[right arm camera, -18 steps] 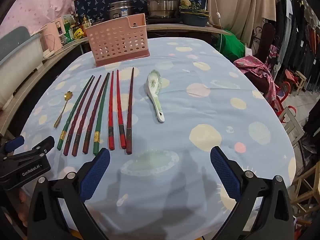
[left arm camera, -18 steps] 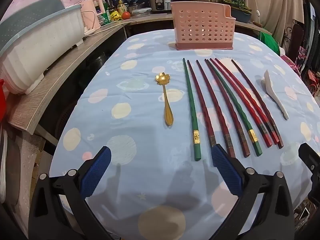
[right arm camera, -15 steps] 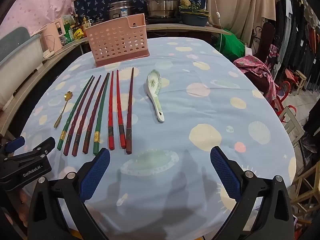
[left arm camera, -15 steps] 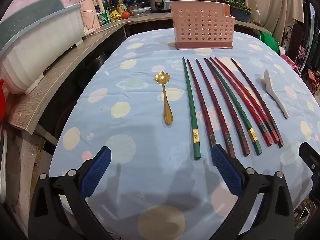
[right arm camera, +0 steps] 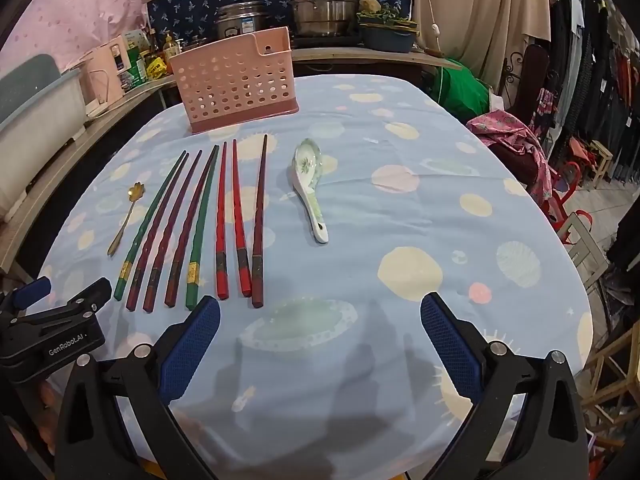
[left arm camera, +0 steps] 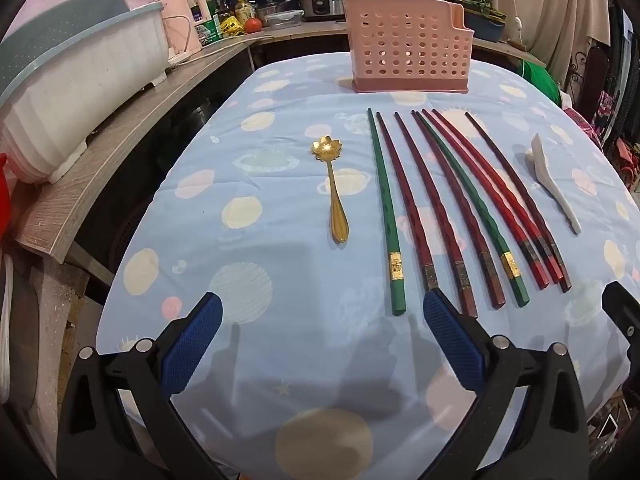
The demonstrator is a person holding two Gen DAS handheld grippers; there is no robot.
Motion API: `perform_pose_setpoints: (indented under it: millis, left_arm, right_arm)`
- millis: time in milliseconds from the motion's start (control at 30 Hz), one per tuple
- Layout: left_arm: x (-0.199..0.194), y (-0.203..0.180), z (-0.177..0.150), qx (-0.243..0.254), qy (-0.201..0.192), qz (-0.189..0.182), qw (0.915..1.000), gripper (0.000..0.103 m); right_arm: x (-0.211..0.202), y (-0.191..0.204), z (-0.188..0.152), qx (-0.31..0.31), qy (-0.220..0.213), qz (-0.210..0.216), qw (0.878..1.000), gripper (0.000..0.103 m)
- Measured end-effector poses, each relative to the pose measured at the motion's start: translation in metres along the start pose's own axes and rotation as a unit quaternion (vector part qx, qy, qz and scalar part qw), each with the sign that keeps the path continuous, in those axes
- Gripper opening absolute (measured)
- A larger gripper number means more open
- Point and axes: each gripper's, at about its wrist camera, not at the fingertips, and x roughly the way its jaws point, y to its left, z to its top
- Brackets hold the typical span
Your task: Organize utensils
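A: From my left gripper [left arm camera: 318,332], what lies ahead, left to right?

B: I see a gold flower-bowled metal spoon [left arm camera: 335,196], bowl away from me, then eight long lacquered chopsticks, green and red [left arm camera: 444,208], thick ends toward me, tips toward the pink perforated plastic basket [left arm camera: 406,56] beyond. Farthest right, a white ceramic soup spoon [right arm camera: 310,188], handle toward me.

A: Hand poses?

B: Both grippers tilt downward over the blue spotted tablecloth [right arm camera: 400,240], jaws spread wide, empty. My right gripper [right arm camera: 318,336] sits right of the chopsticks. One chopstick's end hides behind my left gripper's right finger.
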Motion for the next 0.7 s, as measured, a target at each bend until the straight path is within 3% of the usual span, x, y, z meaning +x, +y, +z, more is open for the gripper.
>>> perform_pose_setpoints:
  millis: [700]
  left_arm:
    - [0.0009,-0.0001,-0.0021,-0.002,0.003,-0.002,1.0,0.096]
  right_arm:
    - [-0.0001,0.0003,-0.0006,-0.001,0.001,-0.001,1.0,0.096]
